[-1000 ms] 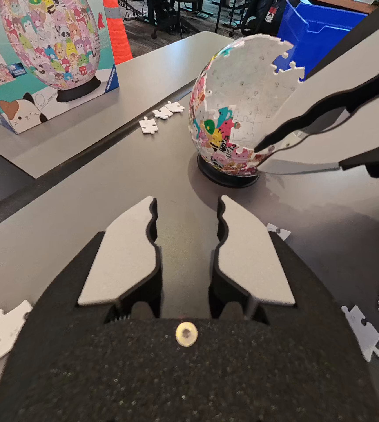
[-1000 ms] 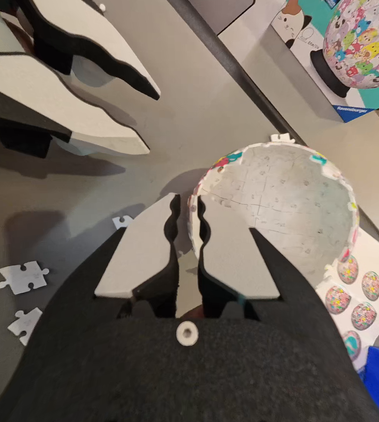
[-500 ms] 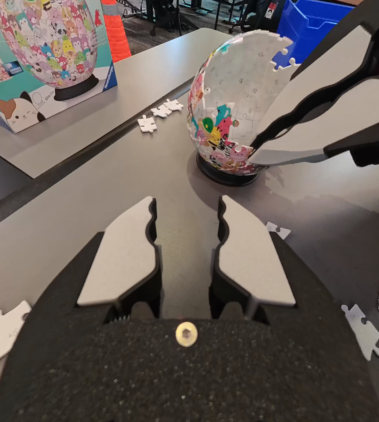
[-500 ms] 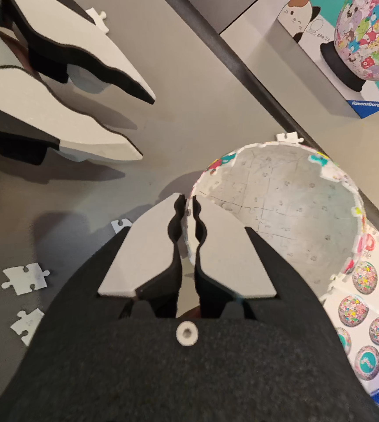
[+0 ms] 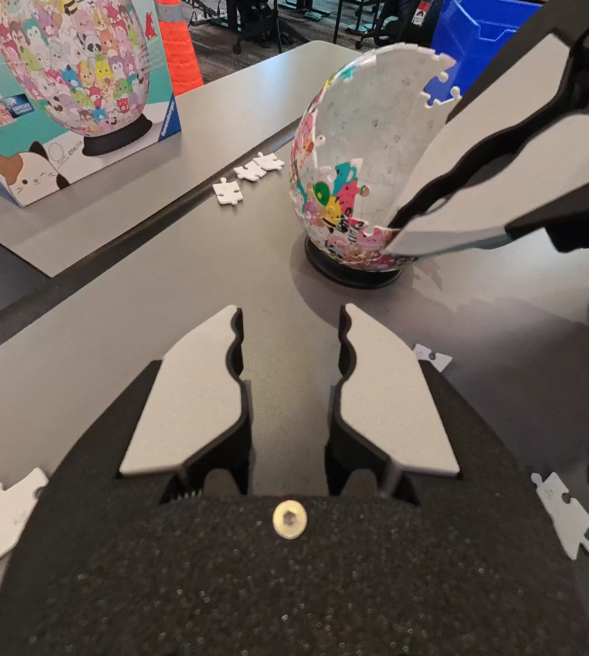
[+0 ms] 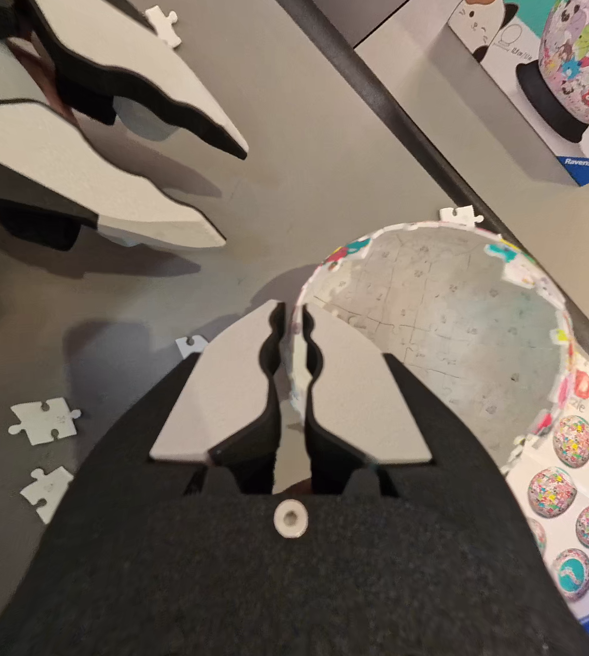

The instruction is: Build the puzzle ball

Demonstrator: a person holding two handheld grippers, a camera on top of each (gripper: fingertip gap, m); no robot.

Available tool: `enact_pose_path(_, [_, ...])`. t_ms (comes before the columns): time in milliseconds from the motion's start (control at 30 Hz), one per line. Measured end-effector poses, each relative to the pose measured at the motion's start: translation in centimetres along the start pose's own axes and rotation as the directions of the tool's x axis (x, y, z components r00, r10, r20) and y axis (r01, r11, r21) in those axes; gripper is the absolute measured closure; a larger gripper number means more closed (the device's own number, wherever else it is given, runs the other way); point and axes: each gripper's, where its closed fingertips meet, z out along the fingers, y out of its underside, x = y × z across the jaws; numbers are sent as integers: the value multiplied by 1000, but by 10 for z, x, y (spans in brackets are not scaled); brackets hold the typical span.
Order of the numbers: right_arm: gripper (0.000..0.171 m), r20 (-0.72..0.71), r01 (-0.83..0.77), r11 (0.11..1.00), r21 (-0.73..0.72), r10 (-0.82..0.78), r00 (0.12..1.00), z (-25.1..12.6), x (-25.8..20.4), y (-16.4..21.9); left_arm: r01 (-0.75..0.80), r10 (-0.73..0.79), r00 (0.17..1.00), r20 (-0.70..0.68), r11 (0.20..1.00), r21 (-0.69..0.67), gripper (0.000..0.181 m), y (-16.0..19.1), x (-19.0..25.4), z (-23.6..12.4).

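The half-built puzzle ball [image 5: 353, 152] stands on a black stand [image 5: 353, 278], colourful outside and white inside, with its open side to the right. In the right wrist view its hollow shell [image 6: 445, 319] lies ahead. My right gripper [image 6: 293, 312] straddles the shell's near rim, one finger outside and one inside, pinched on the wall. It enters the left wrist view from the right [image 5: 394, 230], tips at the ball's lower edge. My left gripper [image 5: 291, 312] is open and empty, low over the table in front of the ball. It shows at the top left of the right wrist view [image 6: 232, 198].
Loose white pieces lie around: a few left of the ball [image 5: 246, 174], one by my left gripper's right finger [image 5: 431, 356], more at the right [image 5: 562, 511] and left [image 5: 2, 514] edges. The puzzle box [image 5: 73, 88] stands far left. A leaflet [image 6: 576, 479] lies by the ball.
My right gripper's fingers have closed in on the ball's rim, and it has dropped slightly toward the ball's lower edge. My left gripper has stayed open and still.
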Motion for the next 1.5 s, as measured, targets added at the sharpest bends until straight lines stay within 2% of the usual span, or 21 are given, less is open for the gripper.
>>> enact_pose_path(67, [137,14,27,999,-29,-26,1000,0,-5,4,-1,1,1000,0,1000,-1,130,0,0,0])
enact_pose_path(100, [137,10,38,998,-41,-37,999,1,-6,5,-1,1,1000,0,1000,-1,130,0,0,0])
enact_pose_path(200, [141,-39,76,996,-54,-79,996,2,-3,6,-1,1,1000,1,1000,-1,130,0,0,0])
enact_pose_path(433, [165,-52,49,998,-29,-50,997,0,2,1,-3,3,1000,1,1000,-3,130,0,0,0])
enact_pose_path(733, [167,-25,27,999,-30,-28,999,2,1,2,-4,4,1000,1,1000,-4,130,0,0,1])
enact_pose_path(767, [165,-27,35,999,-29,-36,999,1,1,2,-5,5,1000,1,1000,-4,130,0,0,1])
enact_pose_path(867, [119,10,48,998,-43,-47,999,-8,-5,7,-5,5,1000,0,1000,-6,130,1,0,1])
enact_pose_path(1000, [92,63,75,992,-106,-69,996,-31,-12,32,-6,6,1000,0,1000,-12,130,1,1,1])
enact_pose_path(1100, [93,133,60,984,-169,-37,990,-46,-20,52,-8,8,1000,0,1000,-19,129,2,1,2])
enact_pose_path(1167, [103,168,57,990,-127,-35,985,-51,-23,54,-12,12,1000,2,1000,-22,129,2,1,3])
enact_pose_path(1300, [102,109,116,993,-14,-114,987,-46,-19,46,-20,20,1000,6,999,-26,129,3,2,3])
enact_pose_path(1367, [88,85,158,987,-21,-155,984,-38,-16,46,-25,26,1000,9,999,-28,129,3,2,3])
enact_pose_path(1500, [78,116,255,964,-77,-246,962,-23,-12,51,-33,34,999,11,999,-35,129,4,2,4])
